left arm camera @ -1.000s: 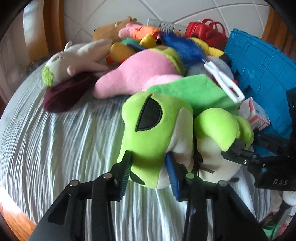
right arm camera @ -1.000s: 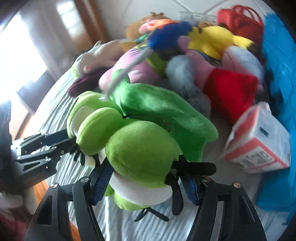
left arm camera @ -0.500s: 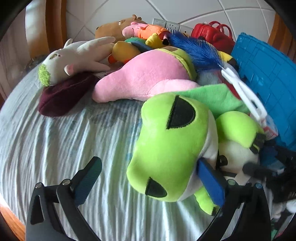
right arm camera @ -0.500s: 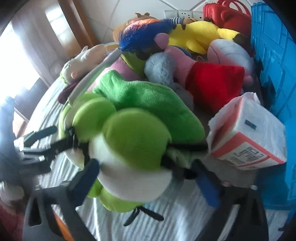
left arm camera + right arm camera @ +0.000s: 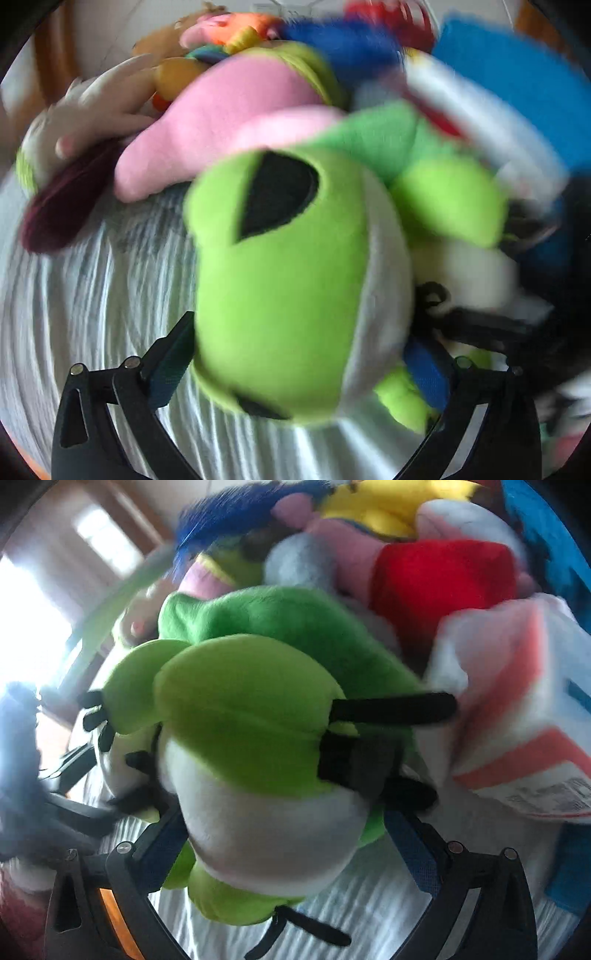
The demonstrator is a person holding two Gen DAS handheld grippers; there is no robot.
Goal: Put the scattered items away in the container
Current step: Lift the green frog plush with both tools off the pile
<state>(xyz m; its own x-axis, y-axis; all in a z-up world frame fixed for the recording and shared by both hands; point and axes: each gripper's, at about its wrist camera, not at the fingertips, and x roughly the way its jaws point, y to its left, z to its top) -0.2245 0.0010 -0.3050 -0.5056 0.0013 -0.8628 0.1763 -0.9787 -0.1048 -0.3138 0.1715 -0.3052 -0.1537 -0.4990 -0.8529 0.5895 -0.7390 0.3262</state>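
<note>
Plush everywhere on this bed (image 5: pixel 85 314), folks, and over on the far left lies a cream bunny toy (image 5: pixel 99 110) sprawled across a maroon cushion (image 5: pixel 62 206), with a pink plush (image 5: pixel 229 118) heaped just beside it. Moving along, here's the star of the play: the green frog plush (image 5: pixel 288 280), big black eye patch up, filling the middle of the left view. The left claw (image 5: pixel 299 373) stands wide, one pad at each flank of the frog's head; whether the pads actually press in I can't say, it's all motion blur. From the other camera, the right claw (image 5: pixel 284 834) is likewise spread wide around the frog's pale belly and green haunch, the stringy black legs dangling past its fingers. So the frog sits between both claws at once, low over the striped sheet, near the pile.

How will it handle? My call: light, squashy, no risk of breakage, but it'll sag and flop, and a nip on loose fabric could slip. The firm bulk of the head or the round body looks the better hold, not those thin legs.

Carrying on right: a red and white tissue pack (image 5: pixel 517 716) right beside the frog, a red plush (image 5: pixel 443 579) and a yellow one (image 5: pixel 399 513) behind, and at the far right edge the blue container (image 5: pixel 517 92), close at hand. That's surely where this frog is headed.
</note>
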